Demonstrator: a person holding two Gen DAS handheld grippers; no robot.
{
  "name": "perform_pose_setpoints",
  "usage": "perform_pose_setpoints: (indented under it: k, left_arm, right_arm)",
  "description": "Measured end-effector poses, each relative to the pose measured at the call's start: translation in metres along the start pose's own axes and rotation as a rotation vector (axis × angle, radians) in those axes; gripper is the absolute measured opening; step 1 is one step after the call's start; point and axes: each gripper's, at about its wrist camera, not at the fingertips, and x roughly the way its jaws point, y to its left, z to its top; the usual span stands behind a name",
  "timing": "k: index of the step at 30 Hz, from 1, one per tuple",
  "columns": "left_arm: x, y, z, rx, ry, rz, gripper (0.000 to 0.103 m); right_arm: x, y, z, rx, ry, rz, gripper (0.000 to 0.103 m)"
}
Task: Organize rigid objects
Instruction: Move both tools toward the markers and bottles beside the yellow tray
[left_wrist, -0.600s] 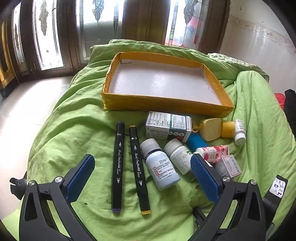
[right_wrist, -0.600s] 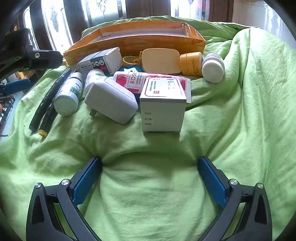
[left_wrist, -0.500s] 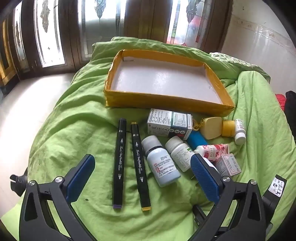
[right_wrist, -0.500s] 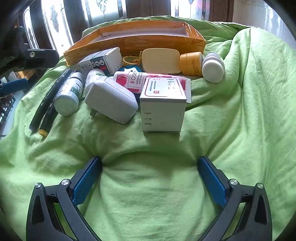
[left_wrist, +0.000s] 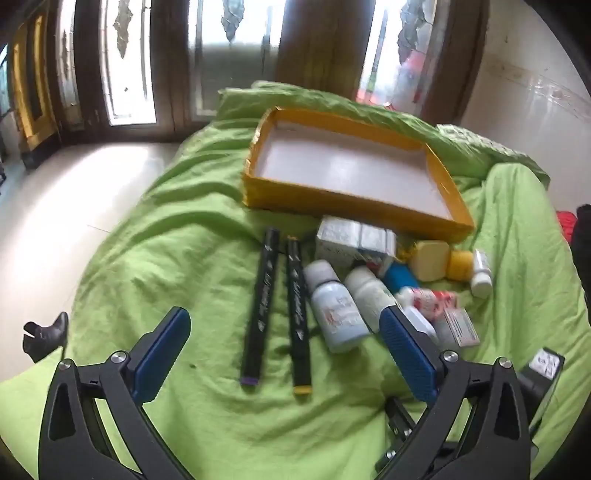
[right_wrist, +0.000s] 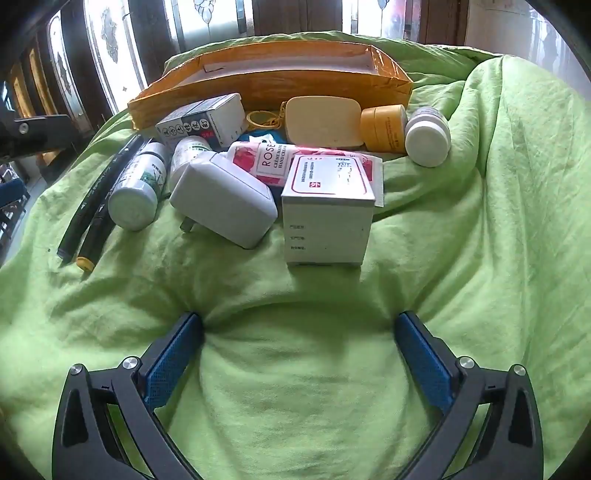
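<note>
A yellow cardboard tray (left_wrist: 347, 201) with a white floor lies on the green bedspread (left_wrist: 166, 258). In front of it sit two black markers (left_wrist: 264, 306), two pill bottles (left_wrist: 338, 314), a medicine carton (left_wrist: 354, 240) and other small items. My left gripper (left_wrist: 284, 332) hangs open above the markers, holding nothing. In the right wrist view a white square box (right_wrist: 328, 218), a white charger (right_wrist: 225, 199), a rose hand-cream tube (right_wrist: 273, 158), a cream case (right_wrist: 323, 120) and a yellow jar (right_wrist: 384, 127) lie before the tray (right_wrist: 258, 88). My right gripper (right_wrist: 297, 339) is open, tips pressed into the bedspread short of the box.
Dark wooden doors with patterned glass (left_wrist: 129, 62) stand behind the bed. Pale floor (left_wrist: 55, 192) lies to the left of the bedspread. A white-capped bottle (right_wrist: 428, 136) rests at the right end of the row. Part of the left gripper (right_wrist: 33, 133) shows at the left edge.
The left wrist view has risen and swung so the tray and items sit further right and smaller, with motion blur. The right gripper has stayed put on the bedspread.
</note>
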Motion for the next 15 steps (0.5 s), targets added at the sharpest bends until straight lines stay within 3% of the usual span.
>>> perform_pose_setpoints:
  k: [2, 15]
  left_arm:
    - [0.009, -0.005, -0.001, 0.027, 0.044, -0.009, 0.103]
    - [0.012, 0.0, -0.006, 0.004, 0.041, 0.014, 0.103]
  right_arm:
    - [0.0, -0.002, 0.002, 0.012, -0.001, 0.015, 0.102]
    - [0.011, 0.007, 0.017, -0.042, 0.018, 0.023, 0.102]
